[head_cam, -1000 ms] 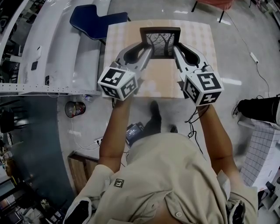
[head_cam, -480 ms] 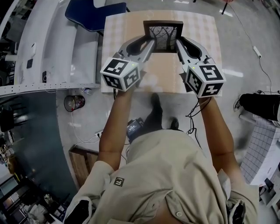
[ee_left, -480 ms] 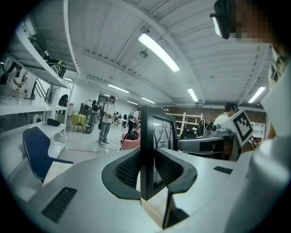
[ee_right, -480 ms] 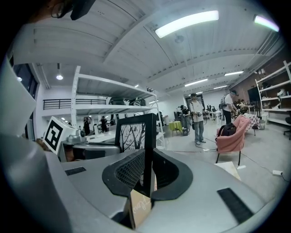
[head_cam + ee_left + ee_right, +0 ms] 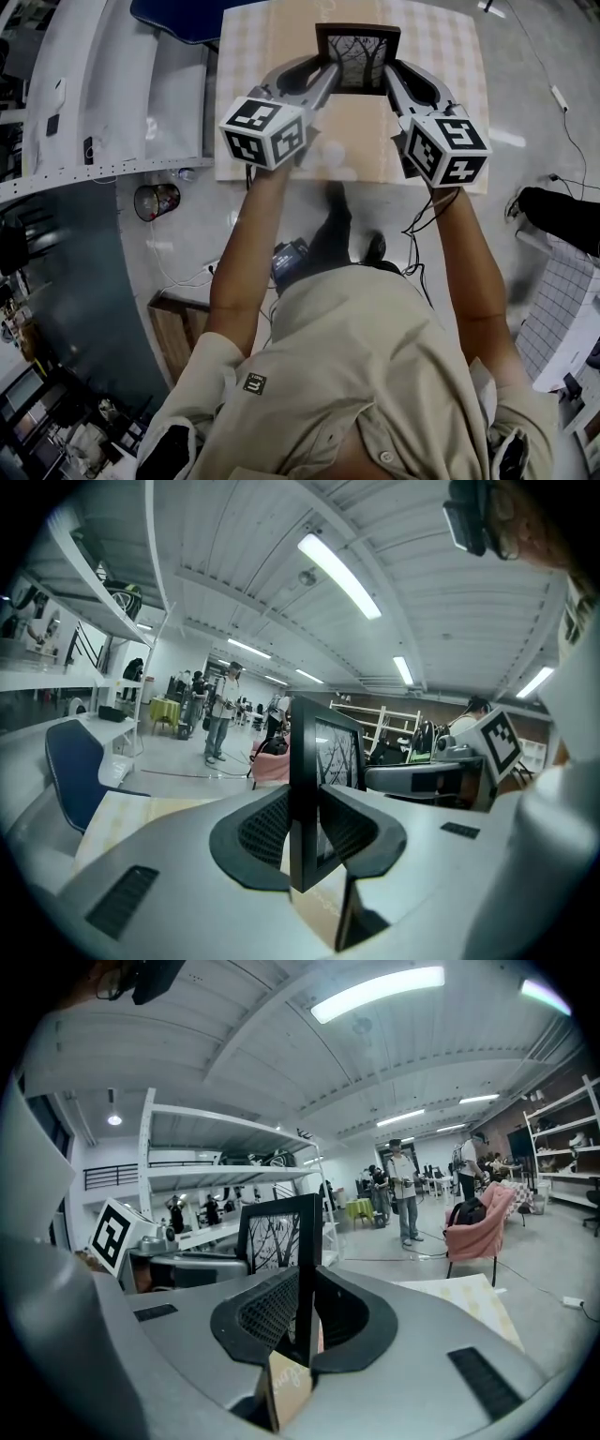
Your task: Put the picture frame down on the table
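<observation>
holding picture frame (image 5: 357, 58) over table (image 5: 272, 94)

Blue chair (image 5: 178, 14) beside table (image 5: 246, 56)

dark picture frame (image 5: 357, 58), bare-tree print, upright, above checked table (image 5: 441, 56)

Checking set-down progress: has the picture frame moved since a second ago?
Yes: the picture frame has sunk toward the table, staying over its far half.
</observation>
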Action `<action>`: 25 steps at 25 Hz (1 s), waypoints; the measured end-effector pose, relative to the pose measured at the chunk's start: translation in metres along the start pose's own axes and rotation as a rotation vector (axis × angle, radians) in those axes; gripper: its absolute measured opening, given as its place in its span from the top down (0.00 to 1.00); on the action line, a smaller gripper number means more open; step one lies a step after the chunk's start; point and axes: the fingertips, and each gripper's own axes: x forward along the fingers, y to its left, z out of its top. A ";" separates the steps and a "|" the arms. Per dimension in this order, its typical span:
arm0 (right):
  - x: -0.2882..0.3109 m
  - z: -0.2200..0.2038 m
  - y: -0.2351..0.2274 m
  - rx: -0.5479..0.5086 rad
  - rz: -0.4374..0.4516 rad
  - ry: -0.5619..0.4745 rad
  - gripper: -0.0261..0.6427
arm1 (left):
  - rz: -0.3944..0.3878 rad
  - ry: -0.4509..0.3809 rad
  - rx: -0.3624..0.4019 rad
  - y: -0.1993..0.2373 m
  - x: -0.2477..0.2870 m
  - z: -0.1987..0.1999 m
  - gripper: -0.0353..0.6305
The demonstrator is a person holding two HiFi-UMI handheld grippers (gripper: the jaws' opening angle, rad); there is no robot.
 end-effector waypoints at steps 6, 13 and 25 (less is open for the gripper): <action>0.012 -0.017 -0.007 0.014 -0.014 0.027 0.87 | -0.011 0.027 -0.026 0.011 0.011 -0.018 0.81; 0.022 -0.039 -0.016 0.031 -0.033 0.063 0.87 | -0.024 0.057 -0.071 0.021 0.022 -0.040 0.81; 0.037 -0.072 -0.028 0.055 -0.044 0.120 0.87 | -0.031 0.109 -0.138 0.034 0.037 -0.075 0.81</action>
